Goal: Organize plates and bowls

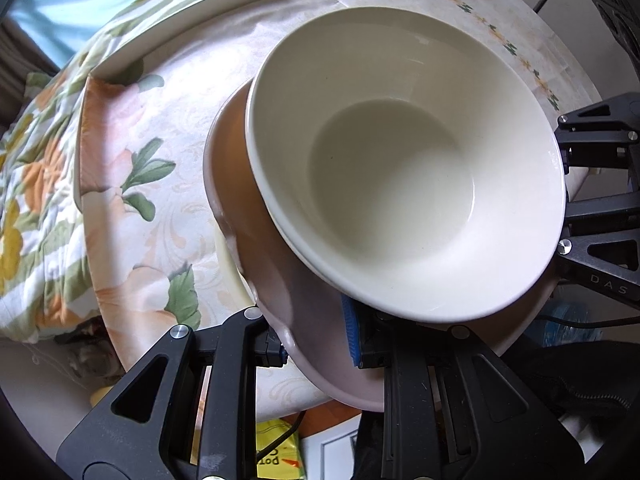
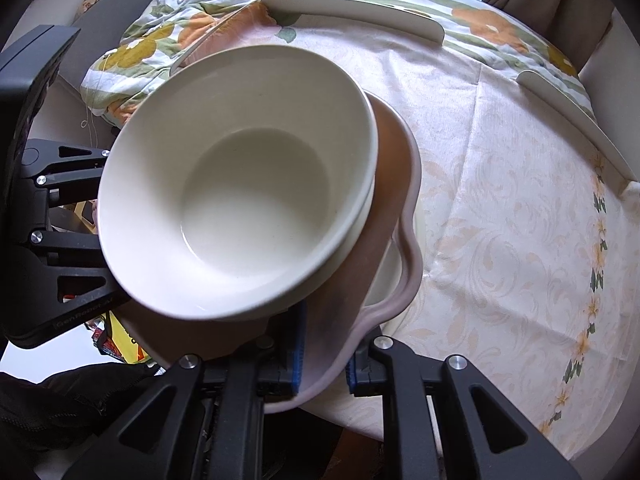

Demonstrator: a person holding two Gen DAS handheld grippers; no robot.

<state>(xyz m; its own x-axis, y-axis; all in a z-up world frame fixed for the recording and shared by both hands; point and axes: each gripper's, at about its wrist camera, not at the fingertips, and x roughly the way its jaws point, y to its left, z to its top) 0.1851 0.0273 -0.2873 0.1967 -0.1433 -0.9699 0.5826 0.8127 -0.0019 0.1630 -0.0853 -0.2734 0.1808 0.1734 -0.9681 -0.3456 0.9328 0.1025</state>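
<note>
Left tongs (image 1: 316, 340): nearest to us, pinched narrow on the near rim of the pink plate (image 1: 280, 300), one blue pad (image 1: 349, 332) on its upper face. We judge this grip is there to carry one side of the load.
Right tongs (image 2: 322, 354): likewise clamped thin on the opposite wavy rim of the same plate, so we read the two grips as sharing the weight and keeping it level.
Pink plate: held from both sides above the bench (image 2: 500, 208); whether it already touches the cloth we cannot tell. A pale dish seems to sit under it, partly hidden.
Cream bowl (image 1: 400, 160): upright and empty on the plate, nested in a second pale bowl whose rim (image 2: 360, 228) just shows beneath. We think it rides there so everything moves as one stack.
Bench: round, with a pale floral cloth, bare beyond the stack.
Raised rim pieces (image 2: 352, 10): cream, at the far edge.
Flowered quilt (image 1: 28, 184): beyond the bench, farthest.
</note>
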